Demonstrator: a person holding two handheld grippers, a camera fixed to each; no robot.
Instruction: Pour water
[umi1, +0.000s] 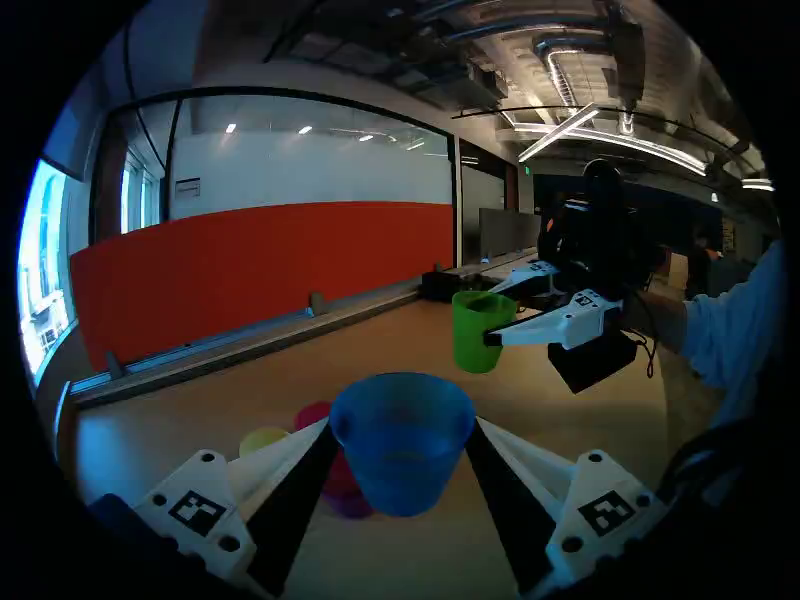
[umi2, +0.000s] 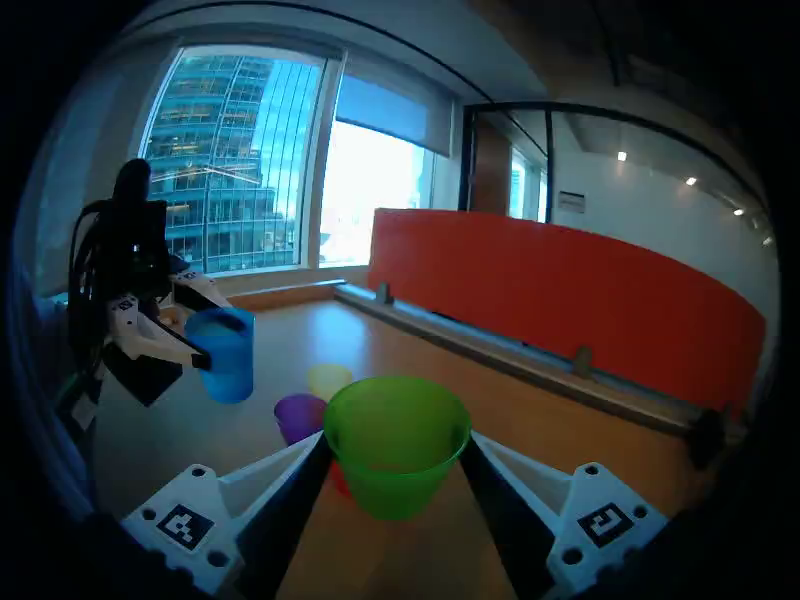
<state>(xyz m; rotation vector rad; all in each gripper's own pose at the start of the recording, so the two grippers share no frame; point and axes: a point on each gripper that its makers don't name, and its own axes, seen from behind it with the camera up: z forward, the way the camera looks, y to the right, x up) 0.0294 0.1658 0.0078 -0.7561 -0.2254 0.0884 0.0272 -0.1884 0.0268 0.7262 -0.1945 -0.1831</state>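
Blue cup: upright, pinched at mid-wall between both fingers of left gripper, above wooden table.
Green cup: upright, gripped the same way by right gripper, apart from the blue one.
Yellow cup, pink cup and purple cup: grouped on the table below.
Water level: cannot tell.

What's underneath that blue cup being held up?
Three small cups stand on the table: yellow cup, pink cup, purple cup. The blue cup covers much of the pink and purple ones.
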